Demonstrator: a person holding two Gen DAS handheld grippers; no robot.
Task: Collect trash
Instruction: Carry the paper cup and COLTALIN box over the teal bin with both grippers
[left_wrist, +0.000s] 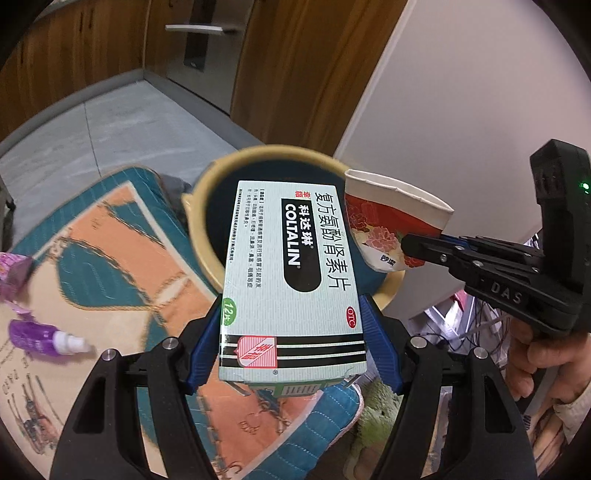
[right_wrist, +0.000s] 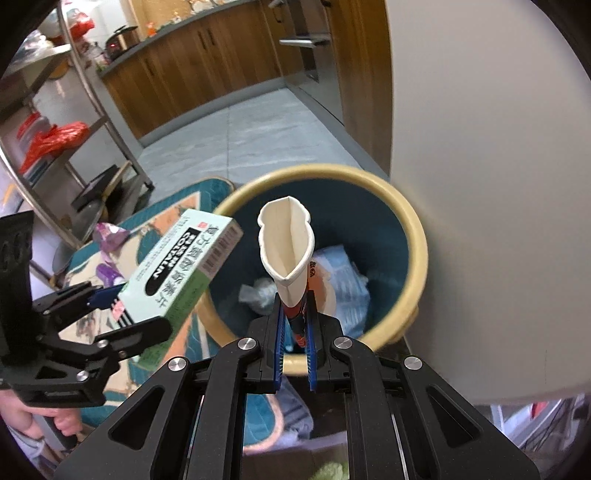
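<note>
My left gripper (left_wrist: 291, 314) is shut on a pale green medicine box (left_wrist: 291, 280), its blue pads pressing both long sides. The box hangs over the near rim of a round bin (left_wrist: 207, 206), yellow outside and dark blue inside. To its right, my right gripper (left_wrist: 410, 245) holds a flattened red flowered paper cup (left_wrist: 391, 218). In the right wrist view the right gripper (right_wrist: 295, 299) is shut on the squashed cup (right_wrist: 286, 243) above the bin (right_wrist: 417, 236), which holds crumpled plastic and packaging (right_wrist: 343, 273). The box (right_wrist: 184, 266) and left gripper (right_wrist: 136, 310) show at left.
A teal and orange patterned mat (left_wrist: 110, 251) lies left of the bin, with a purple spray bottle (left_wrist: 44, 338) and a purple wrapper (left_wrist: 14, 269) on it. A white wall (left_wrist: 461, 110) stands right of the bin. Wooden cabinets (right_wrist: 192, 62) and a metal rack (right_wrist: 92, 110) are beyond.
</note>
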